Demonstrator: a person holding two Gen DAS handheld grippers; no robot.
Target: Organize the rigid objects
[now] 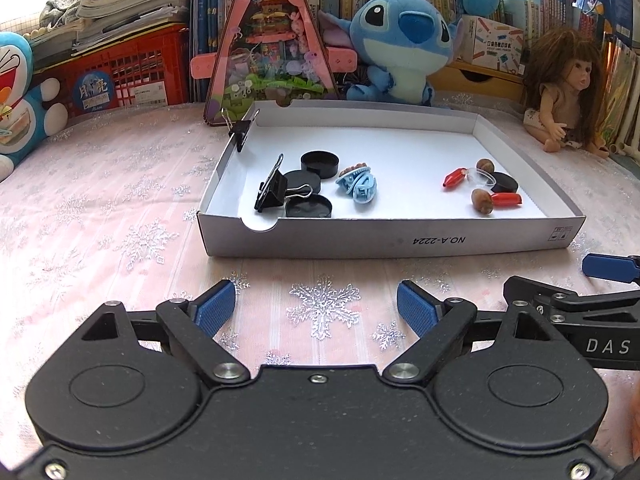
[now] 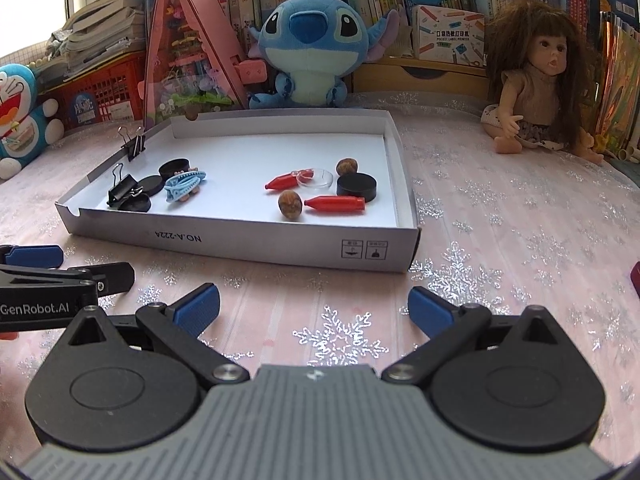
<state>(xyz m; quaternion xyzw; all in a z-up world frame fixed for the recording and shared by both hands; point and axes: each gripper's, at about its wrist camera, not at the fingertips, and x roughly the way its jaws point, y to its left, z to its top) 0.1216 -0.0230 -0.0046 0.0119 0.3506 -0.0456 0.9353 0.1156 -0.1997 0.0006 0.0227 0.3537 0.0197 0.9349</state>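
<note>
The left gripper (image 1: 316, 304) has its blue fingers (image 1: 214, 306) spread wide with nothing between them, hovering over the snowflake-patterned desk (image 1: 120, 208) just near the white tray (image 1: 360, 238). The right gripper (image 2: 314, 308) sits beside it, fingers (image 2: 198, 310) equally wide and empty.

Inside the tray, at the left, a black binder clip (image 1: 272, 190) lies among three black round lids (image 1: 308, 205), with a light blue hair claw (image 1: 358, 186) just to their right. Another binder clip (image 1: 241, 132) is clamped on the tray's far-left wall. At the right of the tray sit two red pen-cap-like pieces (image 1: 506, 199), two brown nuts (image 1: 482, 201), a clear plastic piece (image 1: 482, 176) and a black puck (image 1: 505, 183).

Behind the tray stand a blue plush toy (image 1: 400, 40) and a doll (image 1: 564, 92).
</note>
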